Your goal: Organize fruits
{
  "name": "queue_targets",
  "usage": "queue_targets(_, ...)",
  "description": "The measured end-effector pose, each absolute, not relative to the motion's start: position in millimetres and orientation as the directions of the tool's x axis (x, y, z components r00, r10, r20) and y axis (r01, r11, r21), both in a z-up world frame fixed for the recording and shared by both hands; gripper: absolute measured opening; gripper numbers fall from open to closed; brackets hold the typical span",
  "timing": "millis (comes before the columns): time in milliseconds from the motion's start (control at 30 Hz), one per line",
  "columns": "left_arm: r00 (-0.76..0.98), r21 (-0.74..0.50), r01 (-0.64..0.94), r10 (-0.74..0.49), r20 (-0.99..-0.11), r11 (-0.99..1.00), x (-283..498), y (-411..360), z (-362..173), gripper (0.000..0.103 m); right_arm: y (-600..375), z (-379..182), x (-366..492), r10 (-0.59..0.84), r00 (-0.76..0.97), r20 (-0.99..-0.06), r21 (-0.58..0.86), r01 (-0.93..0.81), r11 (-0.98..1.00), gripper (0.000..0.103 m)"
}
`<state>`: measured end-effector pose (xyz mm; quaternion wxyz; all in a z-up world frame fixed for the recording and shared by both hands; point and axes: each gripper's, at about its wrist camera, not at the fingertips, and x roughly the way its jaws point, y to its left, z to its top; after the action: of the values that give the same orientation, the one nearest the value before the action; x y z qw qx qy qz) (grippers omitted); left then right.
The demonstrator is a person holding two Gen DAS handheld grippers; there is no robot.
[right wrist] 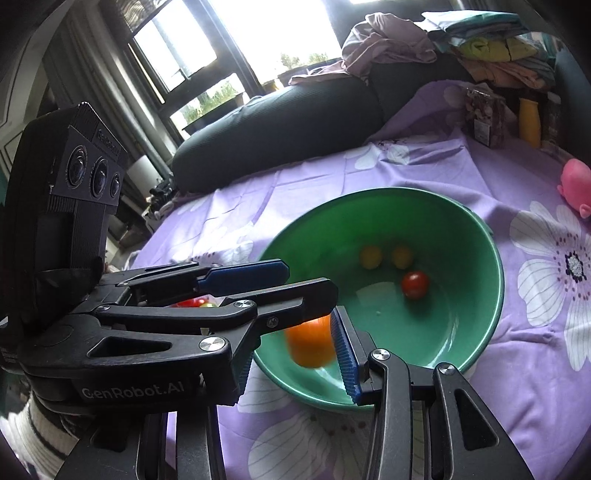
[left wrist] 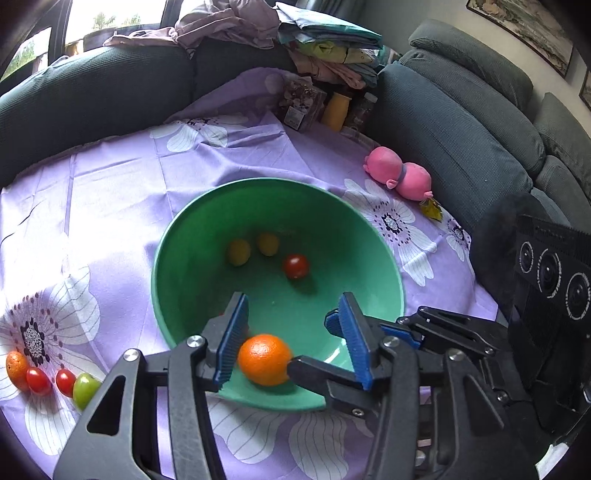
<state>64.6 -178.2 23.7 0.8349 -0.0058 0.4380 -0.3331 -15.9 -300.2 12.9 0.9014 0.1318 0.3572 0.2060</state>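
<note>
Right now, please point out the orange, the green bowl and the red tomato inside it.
orange [left wrist: 264, 359], left wrist view, its front.
green bowl [left wrist: 258, 192], left wrist view, far rim.
red tomato [left wrist: 296, 266], left wrist view, its middle.

Dark grey sofa [left wrist: 461, 122] wraps the far and right sides of the table under a purple floral tablecloth [left wrist: 110, 184]. Windows [right wrist: 258, 33] behind, strong daylight. Framed picture [left wrist: 524, 29] on the pale right wall. Clothes pile [left wrist: 325, 48] on the sofa back.

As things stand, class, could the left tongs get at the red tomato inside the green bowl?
Probably yes: the left tongs hang over the open green bowl, and the red tomato lies uncovered ahead; only the orange sits between them.
</note>
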Motion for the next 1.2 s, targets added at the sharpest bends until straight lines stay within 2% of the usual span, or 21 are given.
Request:
queue_targets(133,0.405,-0.301,0.528,-0.547,-0.733,0.794,64.5,-170.6,22.9,0.072,-299.8,12.9,-17.3,0.447,0.667,-0.596,0.368,-0.268,0.89,0.043)
queue_targets(200,0.411,-0.306,0.515,-0.544,-0.732,0.801,64.2,-163.8,24.0,0.074,-301.8,12.9,-18.0,0.442,0.667,-0.6,0.368,-0.261,0.892,0.043)
queue_targets(267,0.42,-0.313,0.498,-0.54,-0.729,0.809,63.0,-155.5,26.0,0.081,-304.7,13.9,-20.2,0.432,0.671,-0.603,0.363,-0.251,0.897,0.043)
queue_targets(500,0.475,-0.314,0.436,-0.512,-0.715,0.843,51.5,-117.5,33.8,0.084,-306.7,22.7,-34.5,0.422,0.687,-0.591,0.346,-0.257,0.902,0.043)
queue_targets(633,0.497,-0.399,0.375,-0.545,-0.675,0.837,39.0,-76.8,33.7,0.085,-297.7,29.7,-44.2,0.435,0.689,-0.58,0.331,-0.289,0.898,0.043)
queue_targets(833,0.53,-0.498,0.199,-0.521,-0.67,0.844,13.3,-12.7,23.6,0.095,-265.4,30.8,-56.0,0.481,0.645,-0.594,0.301,-0.376,0.876,0.043)
queue_targets(900,0.57,-0.519,0.146,-0.5,-0.652,0.842,1.3,7.9,23.4,0.102,-252.0,28.7,-58.5,0.501,0.621,-0.603,0.295,-0.411,0.863,0.043)
queue_targets(967,0.618,-0.556,0.093,-0.486,-0.618,0.826,-11.9,26.5,24.0,0.102,-237.8,26.2,-60.7,0.516,0.596,-0.615,0.286,-0.441,0.851,0.043)
queue_targets(1033,0.652,-0.582,0.116,-0.504,-0.567,0.805,-24.7,38.4,26.0,0.102,-225.9,23.9,-63.1,0.529,0.577,-0.623,0.281,-0.466,0.839,0.043)
queue_targets(1133,0.725,-0.526,0.171,-0.468,-0.505,0.833,-44.9,46.2,33.7,0.102,-211.2,21.4,-65.9,0.544,0.553,-0.632,0.279,-0.492,0.824,0.043)
queue_targets(1200,0.748,-0.523,0.225,-0.49,-0.447,0.822,-55.8,52.2,35.4,0.102,-203.1,20.1,-67.2,0.548,0.541,-0.638,0.274,-0.506,0.818,0.043)
